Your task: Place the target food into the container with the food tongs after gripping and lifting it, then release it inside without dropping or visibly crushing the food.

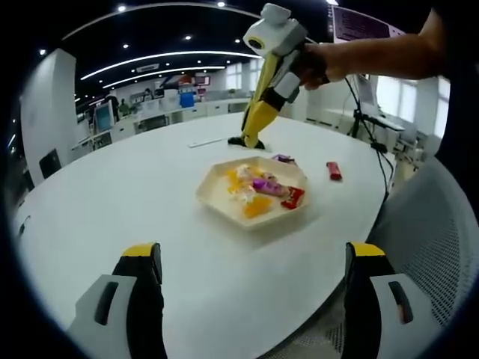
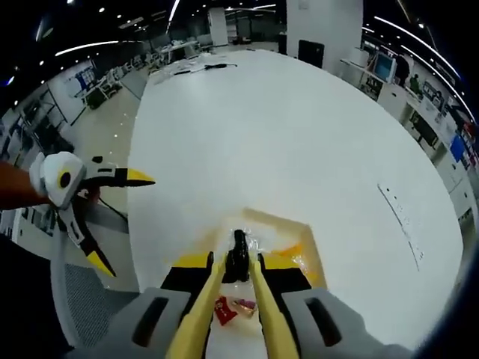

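Reaching down from a person's hand (image 1: 318,63), the right claw (image 1: 247,140) is holding a pair of yellow food tongs (image 2: 233,299) whose dark tips are touching the white worktop (image 1: 135,194) just beyond the far edge of the hexagonal container (image 1: 217,196). In the right gripper view the claw is clenching on the tongs' two arms, which are running forward nearly parallel with the tips (image 2: 238,258) drawn close together; whether anything is pinched between them is too small to tell. The pale tray-like container is sitting near the middle of the worktop and is carrying wrapped sweets (image 1: 262,191) in orange, yellow, purple and red. A purple wrapped candy (image 1: 283,158) is lying on the worktop just beside the container's far rim, and a red wrapped candy (image 1: 334,170) is lying apart from it to the right. The left claw (image 1: 251,258) is hovering above the near side of the worktop with its yellow-tipped jaws spread wide and gripping nothing; the right gripper view shows it (image 2: 120,217) off the worktop's edge, likewise spread.
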